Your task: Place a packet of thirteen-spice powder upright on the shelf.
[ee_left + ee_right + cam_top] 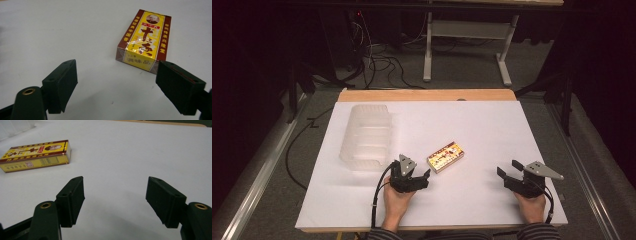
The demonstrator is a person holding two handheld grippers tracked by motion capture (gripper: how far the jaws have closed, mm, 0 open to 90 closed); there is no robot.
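A small yellow and brown box (445, 156) with red lettering lies flat on the white table near its middle. My left gripper (411, 172) rests just to the box's near left, jaws wide open and empty. In the left gripper view the box (144, 41) lies a little ahead of the right jaw, untouched, with the left gripper (117, 86) open. My right gripper (510, 172) rests at the near right of the table, also open and empty. The right gripper view shows the box (35, 155) far off to the upper left of the open right gripper (115, 198).
A clear plastic bin (366, 136) stands at the table's left, just beyond my left gripper. The white tabletop (492, 130) ends in a wooden far edge (427, 95). Beyond it are a table frame (467, 40) and cables (377, 60) on the floor.
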